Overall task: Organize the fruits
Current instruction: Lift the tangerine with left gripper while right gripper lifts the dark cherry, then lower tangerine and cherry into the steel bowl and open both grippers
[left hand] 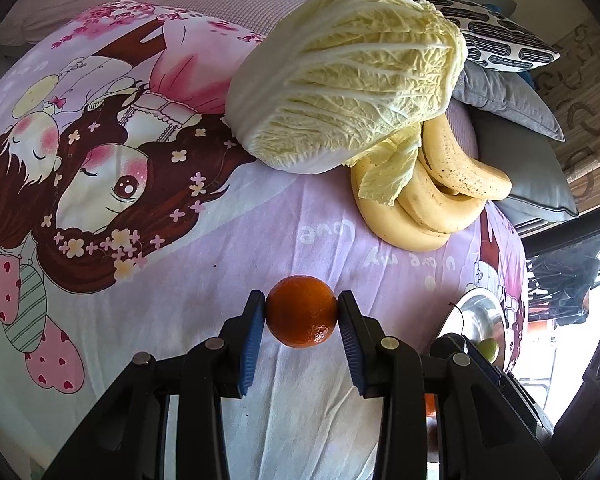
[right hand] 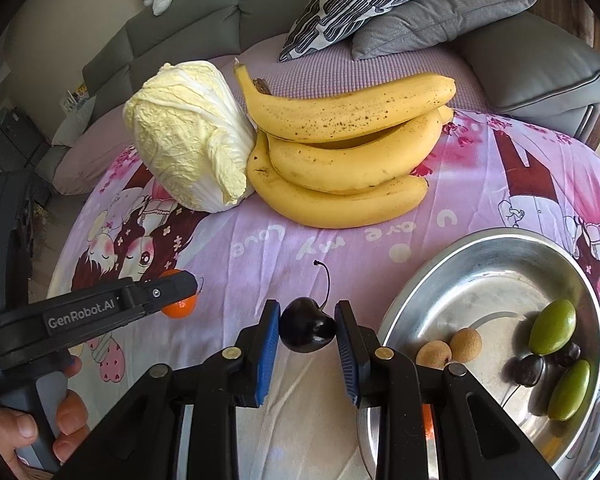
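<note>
My left gripper (left hand: 301, 312) is shut on a small orange (left hand: 301, 311), held just above the pink cartoon sheet; it also shows in the right wrist view (right hand: 179, 307). My right gripper (right hand: 307, 330) is shut on a dark cherry (right hand: 307, 330) with a long stem, left of a metal bowl (right hand: 480, 264). The bowl holds two green olives-like fruits (right hand: 552, 327), two brown longans (right hand: 465, 345) and dark cherries (right hand: 529, 370). A bunch of bananas (right hand: 348, 152) lies behind, next to a napa cabbage (right hand: 184, 136).
The cabbage (left hand: 348, 76) and bananas (left hand: 432, 196) lie at the far side of the sheet (left hand: 228, 280). Grey and patterned cushions (right hand: 440, 12) and a grey sofa back (right hand: 180, 20) stand behind. The bowl rim (left hand: 476, 312) shows at the right in the left wrist view.
</note>
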A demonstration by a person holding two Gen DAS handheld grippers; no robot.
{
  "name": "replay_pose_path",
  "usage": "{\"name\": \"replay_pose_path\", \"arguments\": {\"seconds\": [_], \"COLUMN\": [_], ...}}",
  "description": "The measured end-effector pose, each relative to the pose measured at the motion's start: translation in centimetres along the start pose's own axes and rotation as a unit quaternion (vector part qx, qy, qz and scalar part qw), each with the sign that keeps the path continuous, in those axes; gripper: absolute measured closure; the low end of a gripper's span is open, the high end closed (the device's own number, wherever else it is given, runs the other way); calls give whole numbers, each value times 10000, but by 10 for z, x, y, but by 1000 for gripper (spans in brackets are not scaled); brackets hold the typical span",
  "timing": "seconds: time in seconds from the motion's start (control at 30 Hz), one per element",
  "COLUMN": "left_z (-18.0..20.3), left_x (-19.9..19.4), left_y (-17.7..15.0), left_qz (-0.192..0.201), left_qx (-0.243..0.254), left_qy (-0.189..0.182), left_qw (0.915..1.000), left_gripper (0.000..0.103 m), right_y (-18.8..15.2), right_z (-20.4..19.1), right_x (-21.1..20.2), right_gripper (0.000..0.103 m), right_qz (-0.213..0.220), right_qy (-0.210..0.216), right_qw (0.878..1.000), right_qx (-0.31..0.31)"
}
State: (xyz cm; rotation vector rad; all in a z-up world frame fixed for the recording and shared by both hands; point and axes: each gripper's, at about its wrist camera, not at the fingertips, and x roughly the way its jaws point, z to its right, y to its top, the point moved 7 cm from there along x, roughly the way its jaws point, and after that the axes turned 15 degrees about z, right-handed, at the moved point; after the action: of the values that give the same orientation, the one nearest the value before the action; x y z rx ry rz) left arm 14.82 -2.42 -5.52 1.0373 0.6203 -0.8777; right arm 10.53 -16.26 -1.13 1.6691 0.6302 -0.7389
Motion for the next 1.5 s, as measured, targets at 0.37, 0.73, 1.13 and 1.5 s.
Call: {"name": "replay_pose_path", "arguments": {"seconds": [0.37, 0.73, 1.13, 1.5], "left_z": [27, 66, 139, 175], "left_x": [-2, -5, 2, 27], "left_y": [-13, -30, -43, -53], "left_qz": [-115, -186, -236, -444], "left_qx": [315, 698, 1582, 1984], "left_qy": [-136, -325, -620, -688], "left_qw": [9993, 9969, 9852, 9767], "left_gripper": [64, 64, 64, 64], "right_y": [4, -2, -3, -1], "right_z": [47, 121, 156, 171], "right_x": [-11, -22, -30, -28], "right_gripper": [73, 73, 73, 73], "right_qz": [103, 153, 257, 334], "right_qy": [-347, -844, -1002, -1026], "right_qw": [9984, 9907, 9846, 9818], "right_qx": [432, 1060, 1408, 1563]}}
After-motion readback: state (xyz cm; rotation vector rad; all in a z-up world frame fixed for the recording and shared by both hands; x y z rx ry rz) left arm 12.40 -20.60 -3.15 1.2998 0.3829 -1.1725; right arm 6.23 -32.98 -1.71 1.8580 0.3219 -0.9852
